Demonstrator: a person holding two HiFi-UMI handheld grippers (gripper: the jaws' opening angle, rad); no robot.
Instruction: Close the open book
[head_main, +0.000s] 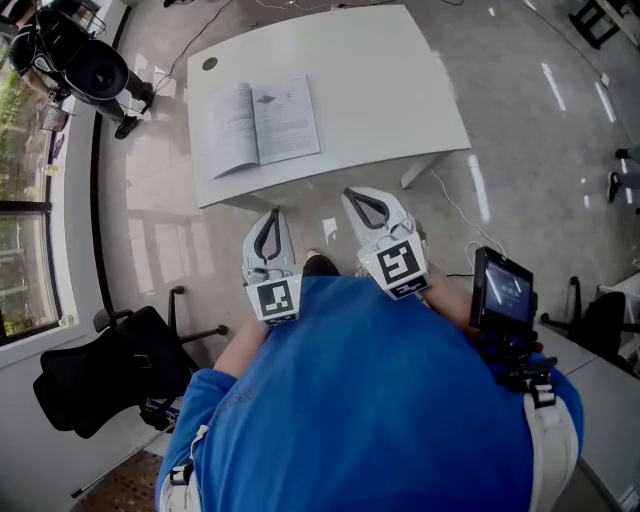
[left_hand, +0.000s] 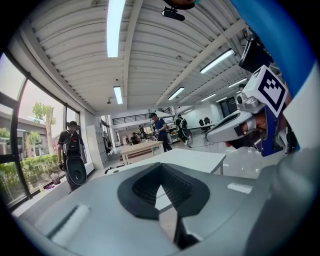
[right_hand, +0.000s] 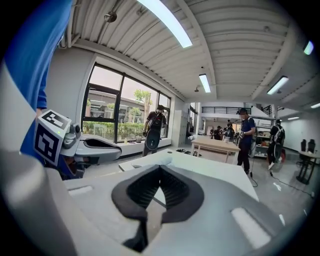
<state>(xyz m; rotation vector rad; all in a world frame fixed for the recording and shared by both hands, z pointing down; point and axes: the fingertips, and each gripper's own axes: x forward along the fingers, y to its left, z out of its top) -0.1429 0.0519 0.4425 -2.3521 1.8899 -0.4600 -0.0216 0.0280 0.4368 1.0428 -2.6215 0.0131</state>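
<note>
The open book lies flat with its pages up on the left half of the white table. Both grippers hang over the floor in front of the table's near edge, short of the book. The left gripper is shut, tips together, with nothing between them. The right gripper is also shut and holds nothing. In the left gripper view the joined jaws point level at the table, with the right gripper alongside. The right gripper view shows its own joined jaws, the table and the left gripper.
A small dark disc sits at the table's far left corner. A black office chair stands at lower left, black gear at top left. A screen device is at my right side. People and another table stand beyond.
</note>
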